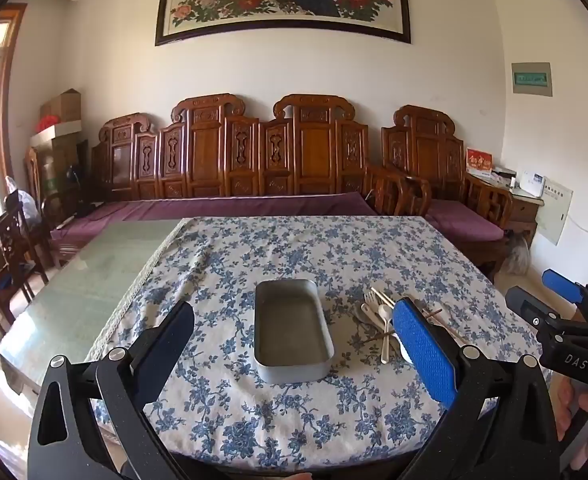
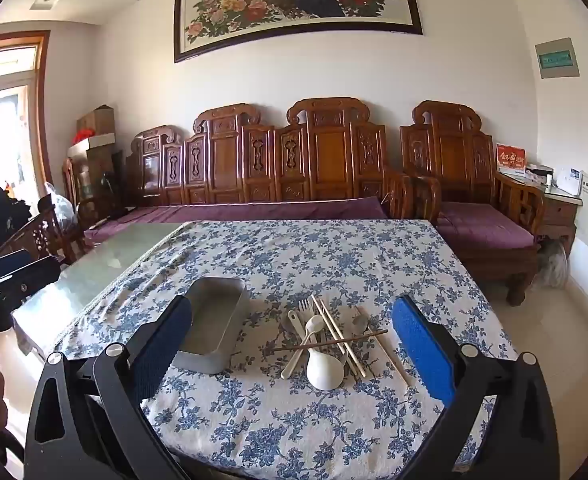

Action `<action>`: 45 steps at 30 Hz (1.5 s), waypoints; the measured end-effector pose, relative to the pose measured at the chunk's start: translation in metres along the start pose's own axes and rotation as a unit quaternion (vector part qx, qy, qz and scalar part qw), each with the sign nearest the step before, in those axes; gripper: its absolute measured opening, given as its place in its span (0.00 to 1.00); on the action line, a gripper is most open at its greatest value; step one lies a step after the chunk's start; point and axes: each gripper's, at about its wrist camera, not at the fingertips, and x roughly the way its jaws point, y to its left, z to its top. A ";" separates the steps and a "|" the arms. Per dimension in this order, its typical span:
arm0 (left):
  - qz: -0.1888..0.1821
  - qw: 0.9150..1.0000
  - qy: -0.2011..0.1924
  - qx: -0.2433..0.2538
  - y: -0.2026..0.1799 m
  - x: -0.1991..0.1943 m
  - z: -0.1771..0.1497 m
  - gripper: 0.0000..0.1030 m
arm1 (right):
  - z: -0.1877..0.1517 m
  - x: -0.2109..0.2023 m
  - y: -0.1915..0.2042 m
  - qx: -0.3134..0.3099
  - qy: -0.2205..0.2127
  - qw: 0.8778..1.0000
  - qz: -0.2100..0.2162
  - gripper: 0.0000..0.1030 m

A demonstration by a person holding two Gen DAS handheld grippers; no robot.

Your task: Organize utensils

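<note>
An empty grey metal tray (image 1: 291,368) sits on the blue floral tablecloth (image 1: 294,420); it also shows in the right wrist view (image 2: 209,356). To its right lies a pile of utensils (image 2: 326,340): a white spoon (image 2: 325,368), a fork (image 2: 304,306), pale chopsticks (image 2: 344,338), a dark chopstick (image 2: 334,343) and a metal spoon (image 2: 360,322). The pile shows in the left wrist view (image 1: 380,312). My left gripper (image 1: 294,356) is open and empty above the tray. My right gripper (image 2: 294,348) is open and empty, near the pile.
The table (image 2: 93,268) has bare glass on its left part. A carved wooden sofa (image 2: 294,168) with purple cushions stands behind it. Wooden chairs (image 1: 5,256) stand at the left. The right gripper shows at the right edge of the left wrist view (image 1: 566,312).
</note>
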 end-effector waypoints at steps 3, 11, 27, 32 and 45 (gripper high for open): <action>0.001 1.000 0.000 0.003 -0.001 0.000 0.000 0.94 | 0.000 0.000 0.000 0.001 0.003 1.000 -0.001 0.98; 0.002 1.000 -0.001 0.006 -0.001 -0.003 0.001 0.94 | 0.000 0.000 -0.001 0.001 0.003 1.000 0.000 0.98; -0.002 1.000 0.000 0.011 -0.006 -0.002 0.002 0.94 | 0.001 0.000 0.002 0.001 0.002 1.000 0.002 0.98; -0.003 1.000 0.000 0.011 -0.006 -0.003 0.002 0.94 | 0.002 -0.001 0.002 0.002 0.001 1.000 0.002 0.98; -0.002 1.000 -0.005 0.015 -0.005 -0.006 0.004 0.94 | 0.007 -0.005 0.004 0.004 -0.001 1.000 0.004 0.98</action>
